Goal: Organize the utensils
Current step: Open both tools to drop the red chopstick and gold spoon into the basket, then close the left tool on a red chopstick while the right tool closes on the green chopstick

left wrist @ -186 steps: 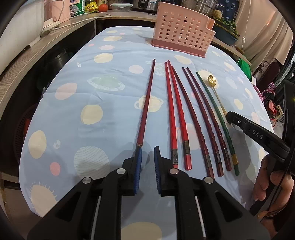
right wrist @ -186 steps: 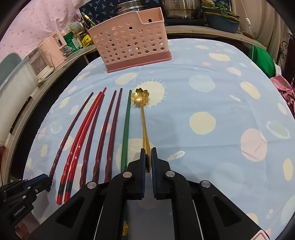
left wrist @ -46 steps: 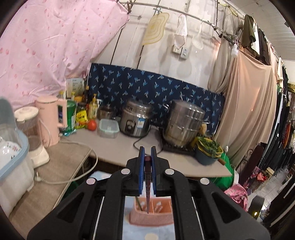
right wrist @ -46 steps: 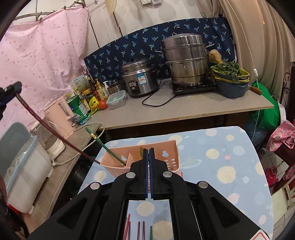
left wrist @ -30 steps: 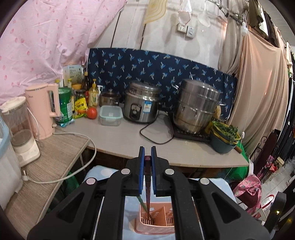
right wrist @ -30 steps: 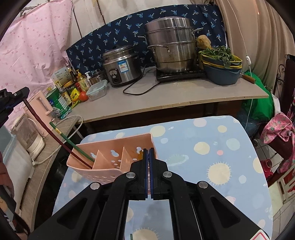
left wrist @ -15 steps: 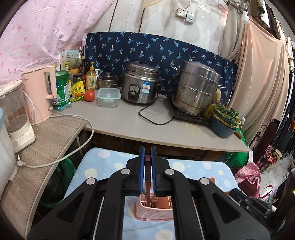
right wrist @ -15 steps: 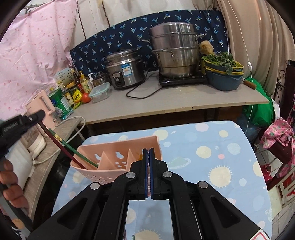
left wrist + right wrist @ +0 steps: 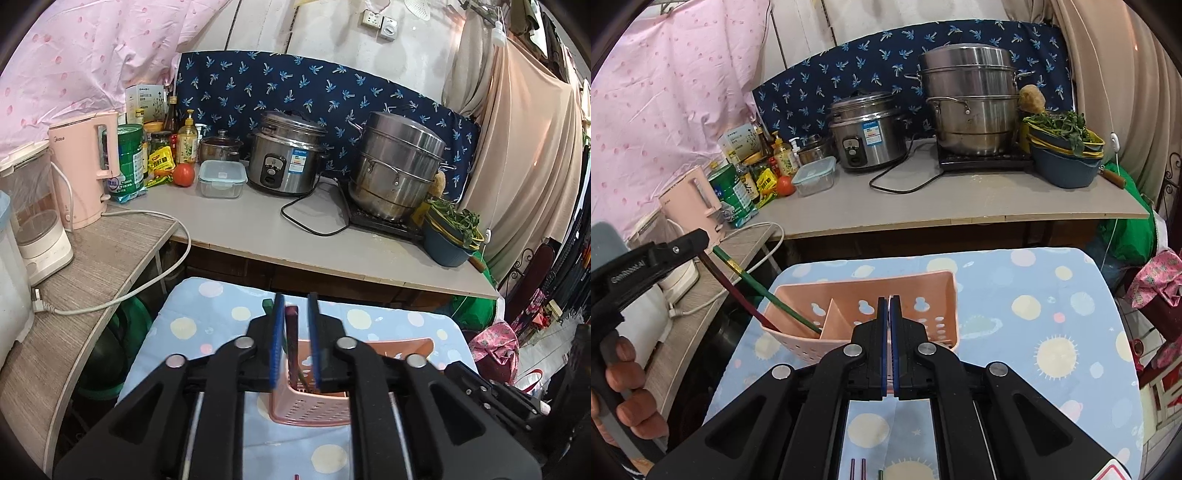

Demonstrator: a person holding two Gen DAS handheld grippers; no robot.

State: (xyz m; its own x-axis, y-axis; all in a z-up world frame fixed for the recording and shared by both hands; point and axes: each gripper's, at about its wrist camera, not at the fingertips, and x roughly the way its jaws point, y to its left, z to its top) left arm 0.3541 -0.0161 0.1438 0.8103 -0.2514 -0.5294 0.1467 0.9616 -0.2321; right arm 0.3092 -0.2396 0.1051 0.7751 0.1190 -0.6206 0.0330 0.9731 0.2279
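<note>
Left gripper (image 9: 295, 332) jaws just spreading off the dark red chopstick (image 9: 738, 293) already tipped into the pink holder (image 9: 916, 295)'s left compartment; right gripper (image 9: 889, 343) nearly shut, empty: release fully, then lift straight clear.

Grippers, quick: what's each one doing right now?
Left gripper: jaws have just been opening; dark red chopstick stands loose between them, tip in the pink utensil basket.
Right gripper: shut, holding nothing.

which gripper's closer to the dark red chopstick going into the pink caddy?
Left. The left gripper has the dark red chopstick between its just-opened jaws, tip down in the pink caddy. The right gripper, shut and empty, hovers by the caddy's near side.
</note>
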